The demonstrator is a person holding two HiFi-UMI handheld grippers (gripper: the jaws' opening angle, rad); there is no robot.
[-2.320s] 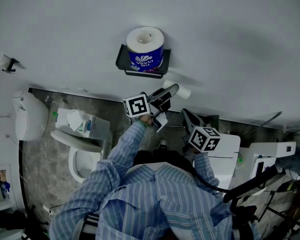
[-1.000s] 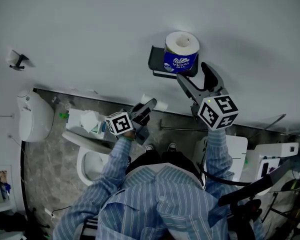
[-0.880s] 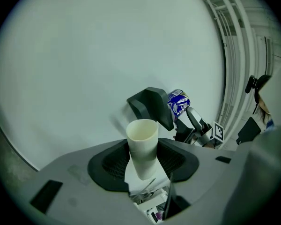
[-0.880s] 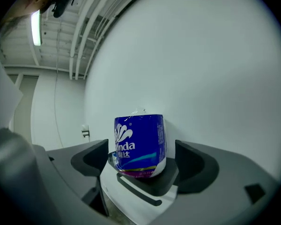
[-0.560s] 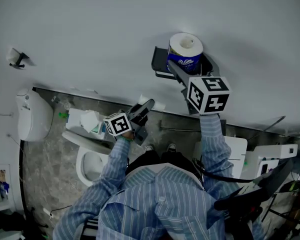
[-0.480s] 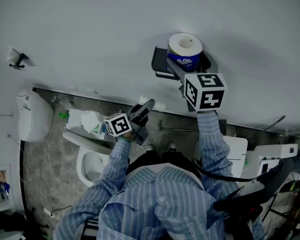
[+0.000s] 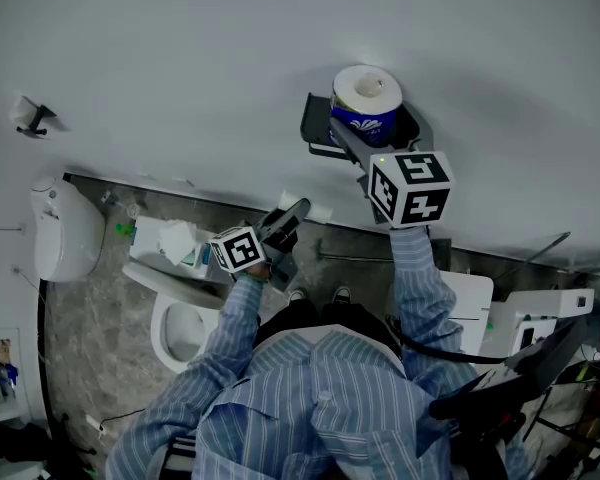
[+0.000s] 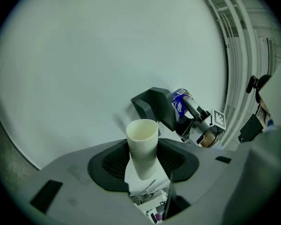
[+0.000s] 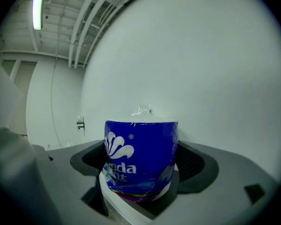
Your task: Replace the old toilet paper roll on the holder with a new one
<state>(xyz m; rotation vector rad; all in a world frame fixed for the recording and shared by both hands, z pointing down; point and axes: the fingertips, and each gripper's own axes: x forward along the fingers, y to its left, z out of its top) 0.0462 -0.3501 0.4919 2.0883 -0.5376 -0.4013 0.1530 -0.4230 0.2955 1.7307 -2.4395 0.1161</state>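
The left tool (image 7: 292,216) is clamped on an empty cardboard tube (image 8: 143,144), near the wall. To its right, the new blue-wrapped roll (image 9: 140,153) stands upright on the dark wall holder (image 7: 315,128). The right tool (image 7: 375,133) straddles it, its jaws wide apart, having just been opening.

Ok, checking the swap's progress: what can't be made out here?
Underside of the holder: head view, hidden by its own top and the wrapped roll on it.
Wrapper print: right gripper view, its start curves out of sight; head view, too small.
Wall fitting, far left: head view, too small to identify.
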